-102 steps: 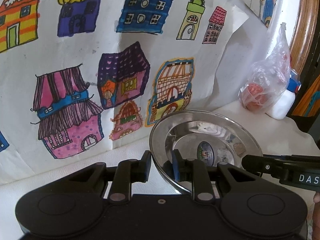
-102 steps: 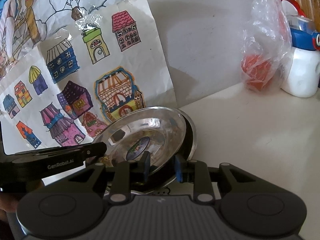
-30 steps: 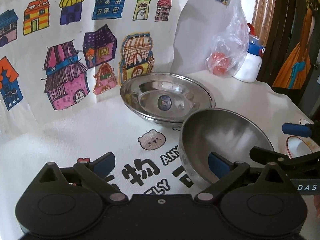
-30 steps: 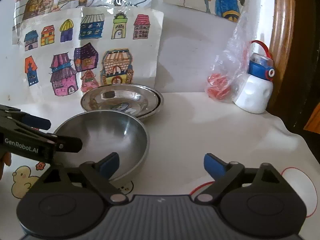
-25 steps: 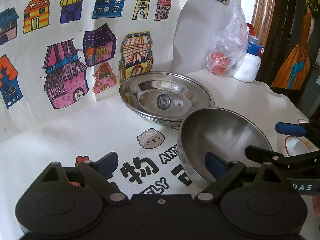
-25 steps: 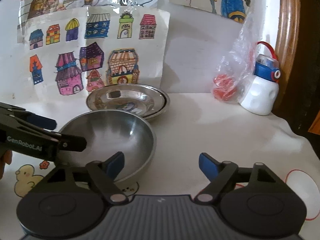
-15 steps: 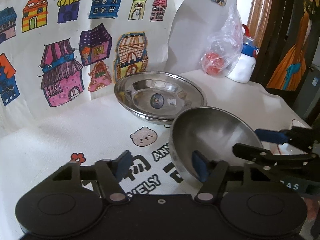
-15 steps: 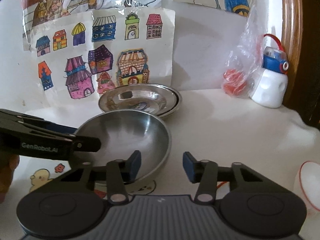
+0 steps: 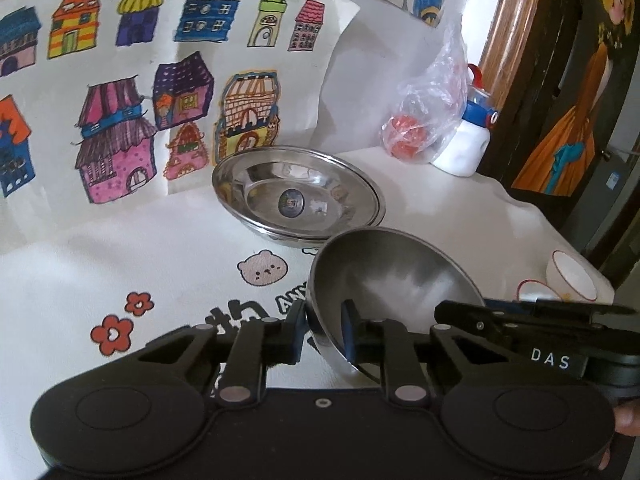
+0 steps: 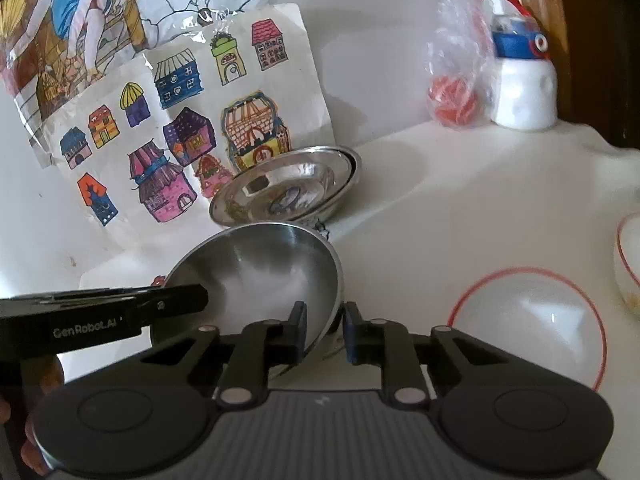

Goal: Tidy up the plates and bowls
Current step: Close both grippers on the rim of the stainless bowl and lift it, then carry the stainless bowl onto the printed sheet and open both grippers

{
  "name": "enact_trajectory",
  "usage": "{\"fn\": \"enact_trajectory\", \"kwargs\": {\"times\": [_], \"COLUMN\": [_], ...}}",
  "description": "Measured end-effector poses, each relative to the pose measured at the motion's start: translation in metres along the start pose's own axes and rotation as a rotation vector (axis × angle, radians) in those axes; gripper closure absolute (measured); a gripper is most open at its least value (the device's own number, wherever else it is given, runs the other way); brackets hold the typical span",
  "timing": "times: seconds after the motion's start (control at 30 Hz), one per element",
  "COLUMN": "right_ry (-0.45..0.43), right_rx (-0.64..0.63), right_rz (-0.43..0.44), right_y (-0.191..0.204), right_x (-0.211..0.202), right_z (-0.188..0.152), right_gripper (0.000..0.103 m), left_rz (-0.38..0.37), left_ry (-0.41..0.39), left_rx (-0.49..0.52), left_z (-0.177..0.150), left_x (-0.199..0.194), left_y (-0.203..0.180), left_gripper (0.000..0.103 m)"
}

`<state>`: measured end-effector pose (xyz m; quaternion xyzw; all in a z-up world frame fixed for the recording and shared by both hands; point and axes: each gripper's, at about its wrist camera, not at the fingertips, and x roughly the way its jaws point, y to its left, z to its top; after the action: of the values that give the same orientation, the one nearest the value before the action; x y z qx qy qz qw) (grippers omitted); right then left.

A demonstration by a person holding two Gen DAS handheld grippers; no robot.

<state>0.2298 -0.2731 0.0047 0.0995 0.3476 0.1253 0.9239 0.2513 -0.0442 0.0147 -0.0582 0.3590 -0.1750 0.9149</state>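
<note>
A deep steel bowl sits between both grippers on the white printed tablecloth. My left gripper has its jaws closing on the bowl's near-left rim, one pad inside and one outside the wall. On the opposite rim my right gripper is closing the same way. Both pairs of pads press the wall, and the bowl looks tilted in the right wrist view. Just behind it, against the wall, lies a stack of shallow steel plates.
White bowls with red rims stand to the right near the table's edge. A plastic bag with red things and a white bottle are at the back right. Children's drawings hang behind.
Both grippers went from wide open beside the steel bowl to closed onto its rim. The bowl now looks tilted, and the right wrist view has rolled.
</note>
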Motion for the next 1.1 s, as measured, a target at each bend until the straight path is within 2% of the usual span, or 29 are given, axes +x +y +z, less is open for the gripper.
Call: {"fn": "enact_trajectory", "kwargs": {"times": [0.17,0.4,0.6,0.8,1.1], "right_ry": [0.016,0.052,0.113,0.192,0.242], "right_rx": [0.011,-0.043,-0.026,0.008,0.042], "right_rz": [0.021,0.041,0.103,0.193,0.191], "right_y": [0.012,0.046,0.062,0.063,0.057], "right_x": [-0.019,-0.042,-0.059,-0.077,-0.08], "right_z": [-0.012,-0.035,-0.053,-0.062,-0.066], "right_gripper": [0.085,0.085,0.085,0.085,0.085], "left_rz": [-0.006,-0.004,0.023,0.002,0.0], "left_ry": [0.004,0.017,0.083,0.144,0.236], "left_rx": [-0.022,-0.058,-0.102,-0.116,-0.064], "left_z": [-0.009,-0.029,-0.05,-0.065,-0.073], "left_x": [-0.019,-0.057,-0.087,-0.119,-0.127], "left_y": [0.001,0.013,0.025,0.035,0.031], "left_gripper": [0.083,0.083,0.083,0.083,0.083]}}
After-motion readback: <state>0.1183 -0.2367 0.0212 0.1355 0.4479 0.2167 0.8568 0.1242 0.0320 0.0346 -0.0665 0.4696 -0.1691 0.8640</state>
